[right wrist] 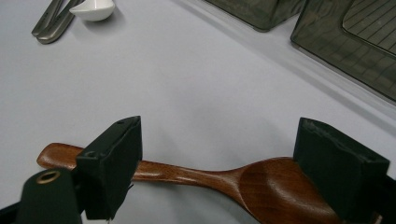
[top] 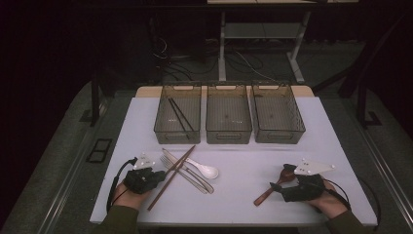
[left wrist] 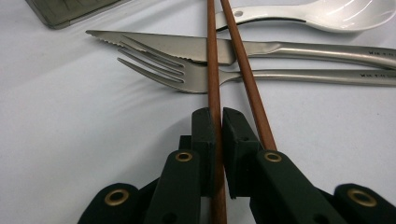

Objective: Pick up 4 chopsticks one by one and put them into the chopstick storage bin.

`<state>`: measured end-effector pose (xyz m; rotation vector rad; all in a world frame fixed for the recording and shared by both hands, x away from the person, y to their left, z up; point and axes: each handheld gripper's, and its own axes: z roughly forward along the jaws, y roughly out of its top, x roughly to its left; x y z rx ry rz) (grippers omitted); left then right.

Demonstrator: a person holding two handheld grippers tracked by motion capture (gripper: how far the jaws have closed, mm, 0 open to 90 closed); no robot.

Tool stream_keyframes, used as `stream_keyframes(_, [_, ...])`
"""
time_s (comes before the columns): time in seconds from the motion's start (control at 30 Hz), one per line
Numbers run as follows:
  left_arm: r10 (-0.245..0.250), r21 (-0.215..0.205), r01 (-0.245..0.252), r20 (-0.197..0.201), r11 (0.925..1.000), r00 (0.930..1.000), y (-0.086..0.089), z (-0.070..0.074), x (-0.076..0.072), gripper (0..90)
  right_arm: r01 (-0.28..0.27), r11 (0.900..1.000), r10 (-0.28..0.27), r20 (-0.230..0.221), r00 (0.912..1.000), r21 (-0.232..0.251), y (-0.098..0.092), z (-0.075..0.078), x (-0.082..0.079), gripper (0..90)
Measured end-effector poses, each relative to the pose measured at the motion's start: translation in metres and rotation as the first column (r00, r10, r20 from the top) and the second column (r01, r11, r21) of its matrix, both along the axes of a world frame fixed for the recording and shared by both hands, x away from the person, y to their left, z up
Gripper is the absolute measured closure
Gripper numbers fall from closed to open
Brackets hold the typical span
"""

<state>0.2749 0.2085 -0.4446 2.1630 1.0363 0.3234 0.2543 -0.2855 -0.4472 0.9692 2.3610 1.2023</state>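
Observation:
Two brown chopsticks (top: 178, 165) lie slanted across a steel fork (left wrist: 187, 77) and a knife (left wrist: 187, 46), with a white spoon (left wrist: 336, 14) beyond them. My left gripper (left wrist: 218, 116) is shut on one chopstick (left wrist: 213, 70). The other chopstick (left wrist: 250, 88) runs just outside its right jaw. At the right, a wooden spoon (right wrist: 271, 186) lies flat on the table. My right gripper (right wrist: 222, 135) stands open over it, one jaw by the handle and one by the bowl, with neither pad pressing on it.
Three clear bins stand in a row at the back of the white table (top: 243, 195): the left bin (top: 178, 138) holds a dark pair of chopsticks (top: 179, 116), the middle bin (top: 229, 138) and right bin (top: 280, 138) look bare.

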Motion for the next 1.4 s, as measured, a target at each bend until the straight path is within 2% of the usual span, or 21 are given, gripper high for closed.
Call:
stream_keyframes(0.1, [0.007,0.004,-0.007,0.006,1.0,1.0,0.0,0.001,0.0,83.1,0.001,1.0,-0.001,-0.002,1.0,0.0,0.0,0.0,0.0,15.4])
stream_keyframes(0.47, [0.027,-0.025,-0.026,0.044,0.9994,0.9987,0.007,0.008,-0.001,83.2,-0.001,1.0,0.001,-0.002,1.0,0.001,0.0,0.0,0.0,15.5])
stream_keyframes(0.8, [0.006,-0.082,-0.001,0.063,0.9967,0.998,0.013,0.018,-0.004,83.2,-0.003,1.0,0.003,-0.002,1.0,-0.002,-0.001,0.0,0.0,15.4])
stream_keyframes(0.87, [-0.01,-0.093,0.016,0.069,0.9955,0.9976,0.013,0.021,-0.005,83.2,-0.004,1.0,0.004,-0.002,1.0,-0.001,-0.001,0.0,0.0,15.4])
stream_keyframes(0.97, [-0.009,-0.125,0.018,0.073,0.992,0.9973,0.013,0.024,-0.005,83.2,-0.003,1.0,0.003,-0.003,1.0,-0.002,-0.001,0.0,0.0,15.4])
stream_keyframes(1.4, [-0.04,-0.168,0.057,0.107,0.9842,0.9935,0.006,0.036,0.007,83.2,-0.007,1.0,0.007,0.0,1.0,-0.004,0.0,0.0,0.0,15.4])
